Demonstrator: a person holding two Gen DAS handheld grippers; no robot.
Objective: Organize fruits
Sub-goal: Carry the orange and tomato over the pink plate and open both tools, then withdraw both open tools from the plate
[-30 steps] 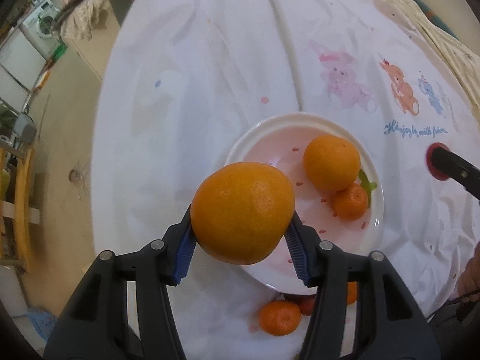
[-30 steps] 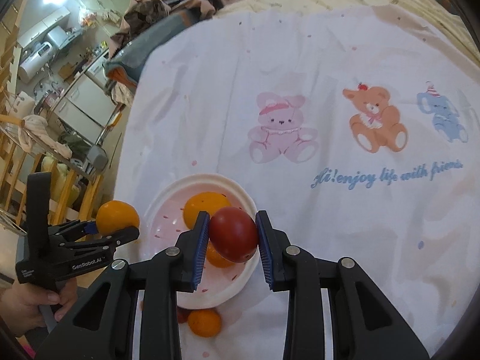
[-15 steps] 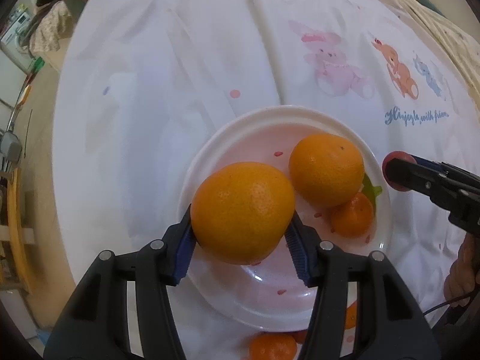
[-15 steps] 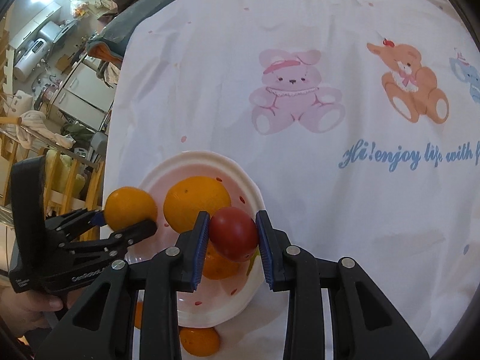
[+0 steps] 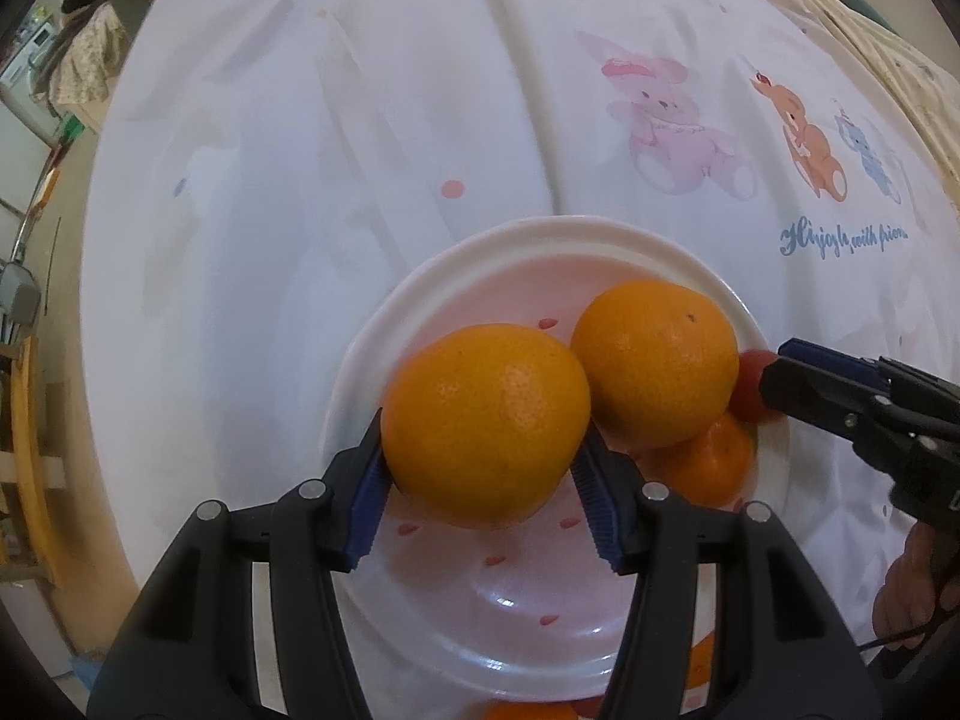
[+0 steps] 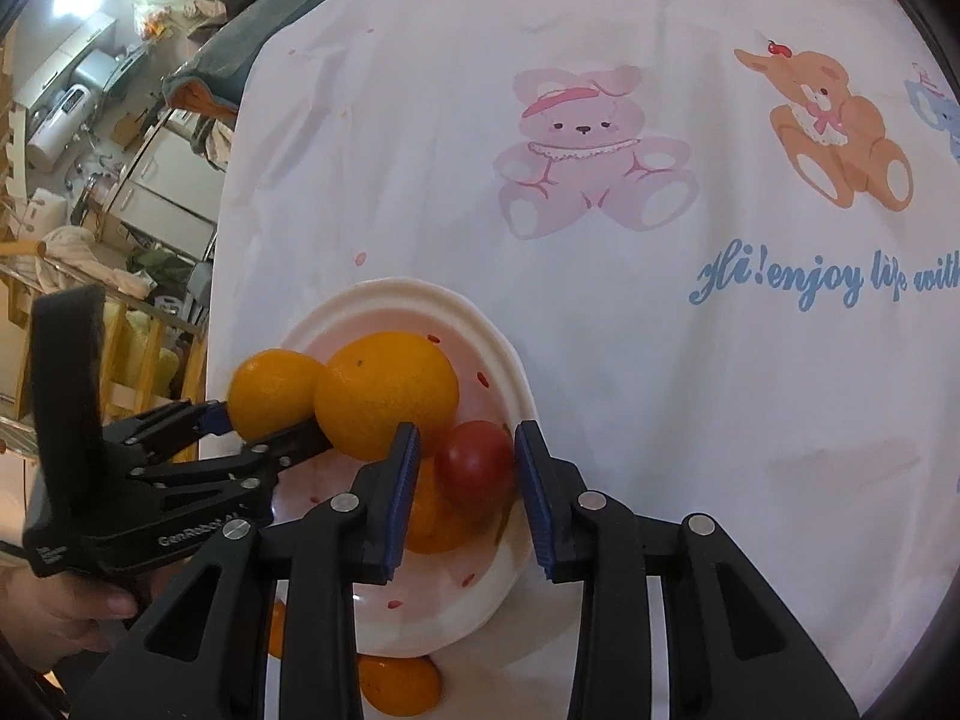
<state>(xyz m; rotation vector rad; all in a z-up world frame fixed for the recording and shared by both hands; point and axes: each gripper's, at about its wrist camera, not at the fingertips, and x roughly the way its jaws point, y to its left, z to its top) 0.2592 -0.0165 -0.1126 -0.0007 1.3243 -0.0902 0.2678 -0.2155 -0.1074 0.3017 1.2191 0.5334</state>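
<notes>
Orange (image 5: 486,426): we hold it clamped in left gripper (image 5: 485,501), over plate (image 5: 420,294) interior. Tomato (image 6: 474,459): between right gripper (image 6: 465,495) pads, gap visible, at plate's rim, possibly released.

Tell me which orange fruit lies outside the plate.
The small tangerine on the cloth, just beyond the plate's near rim; the other oranges are over or on the plate.

Left gripper (image 5: 486,501) clamps orange (image 5: 485,431) over white plate (image 5: 384,372), touching second orange (image 5: 654,360).
</notes>
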